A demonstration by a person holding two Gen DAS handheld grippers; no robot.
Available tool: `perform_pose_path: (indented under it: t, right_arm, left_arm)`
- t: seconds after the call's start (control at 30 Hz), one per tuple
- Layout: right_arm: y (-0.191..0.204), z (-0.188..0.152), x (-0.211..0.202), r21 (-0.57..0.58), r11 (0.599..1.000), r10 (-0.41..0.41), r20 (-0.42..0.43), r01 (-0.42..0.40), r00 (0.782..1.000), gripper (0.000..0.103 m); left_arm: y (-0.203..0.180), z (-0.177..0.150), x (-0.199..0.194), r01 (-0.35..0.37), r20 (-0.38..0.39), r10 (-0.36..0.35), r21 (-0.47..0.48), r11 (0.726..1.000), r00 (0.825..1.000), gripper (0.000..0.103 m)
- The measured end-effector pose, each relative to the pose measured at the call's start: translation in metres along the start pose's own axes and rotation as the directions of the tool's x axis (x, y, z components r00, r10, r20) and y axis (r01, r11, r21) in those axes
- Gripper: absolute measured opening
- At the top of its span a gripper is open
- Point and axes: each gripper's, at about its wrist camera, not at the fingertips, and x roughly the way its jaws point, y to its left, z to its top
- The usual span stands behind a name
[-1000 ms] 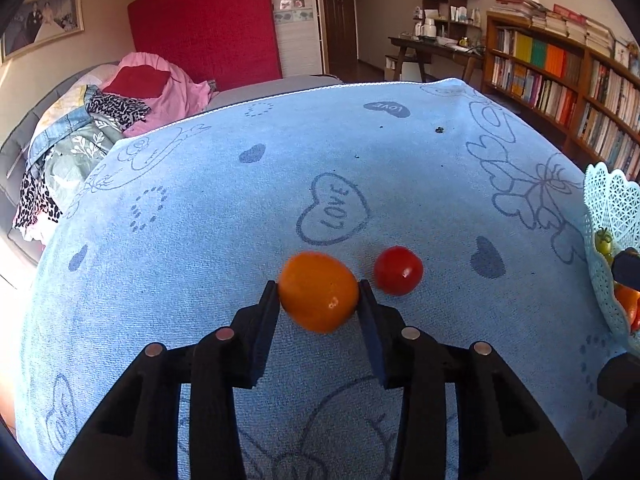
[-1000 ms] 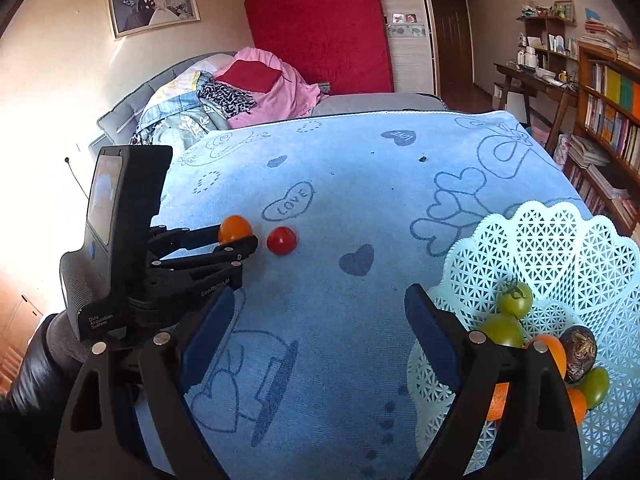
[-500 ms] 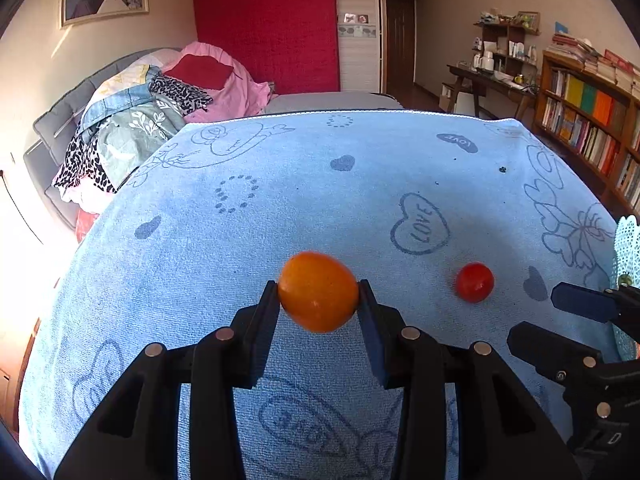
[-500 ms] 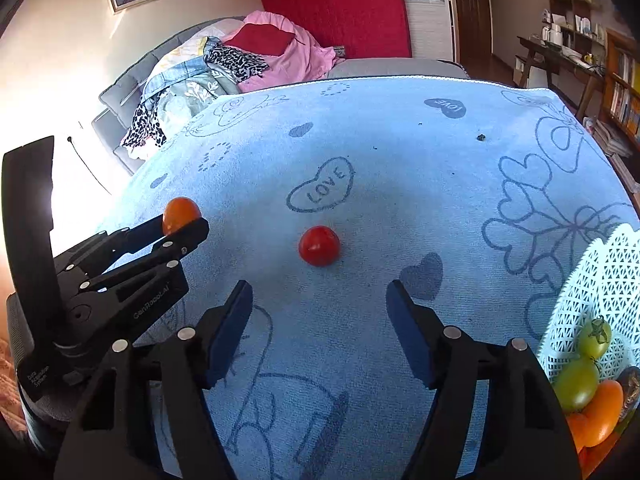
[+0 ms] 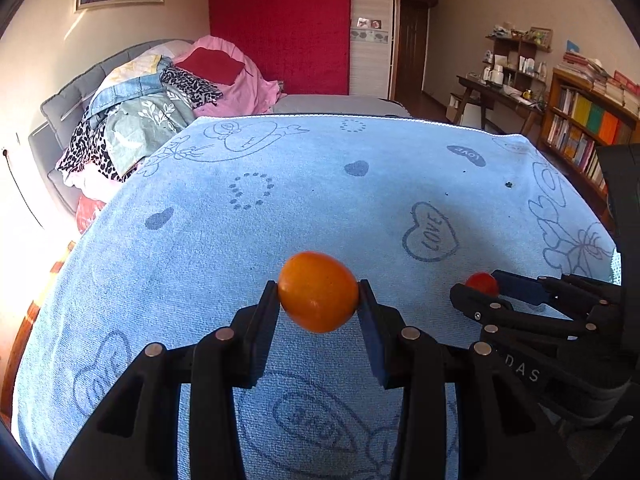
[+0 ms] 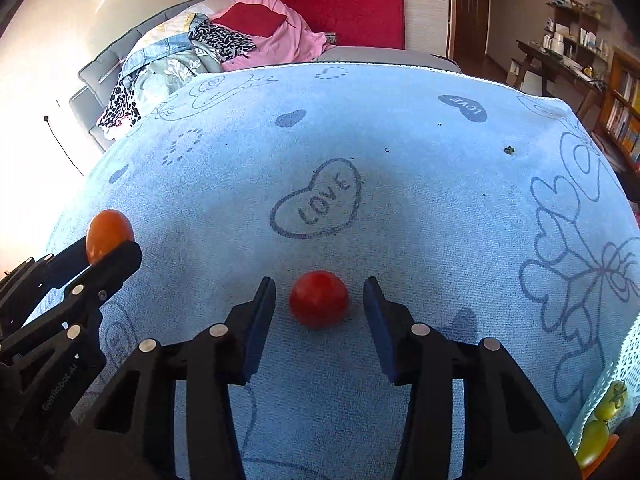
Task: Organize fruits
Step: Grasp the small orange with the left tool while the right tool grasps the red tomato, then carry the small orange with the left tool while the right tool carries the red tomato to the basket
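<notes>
My left gripper (image 5: 319, 293) is shut on an orange fruit (image 5: 318, 297) and holds it above the blue towel (image 5: 280, 208). The same fruit (image 6: 109, 232) shows at the left of the right wrist view. A small red tomato (image 6: 319, 304) lies on the towel between the fingers of my right gripper (image 6: 319, 293). Its jaws are closing, with a narrow gap left on each side of the tomato. In the left wrist view the tomato (image 5: 482, 282) peeks out between the right gripper's tips (image 5: 478, 286).
A white lattice basket (image 6: 624, 344) with green and orange fruits (image 6: 606, 410) stands at the towel's right edge. Beyond the far edge a grey sofa carries a pile of clothes (image 5: 160, 112). A bookshelf (image 5: 580, 128) and desk stand at the right.
The right gripper moved left and down from the basket to the red tomato, and its jaws narrowed around it. The left gripper drew left and slightly up with the orange fruit.
</notes>
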Motion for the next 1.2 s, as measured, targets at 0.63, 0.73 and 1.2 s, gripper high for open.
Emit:
perform_pose_path:
  t: [0.63,0.73,1.2]
  right_arm:
    - [0.002,-0.009,-0.025,0.017,1.000,0.017,0.042,-0.018,0.999,0.030]
    - [0.001,-0.010,-0.034,0.025,0.999,0.021,0.056,-0.022,0.998,0.030]
    - [0.002,-0.022,-0.064,0.047,0.998,0.041,0.090,-0.046,0.995,0.030]
  left_arm:
    - [-0.001,-0.002,-0.001,0.008,-0.005,-0.008,-0.003,1.000,1.000,0.040]
    - [-0.002,-0.003,-0.002,0.010,-0.003,-0.010,0.002,1.000,1.000,0.040]
    - [-0.012,-0.006,-0.004,0.019,0.003,-0.019,0.030,0.999,1.000,0.040]
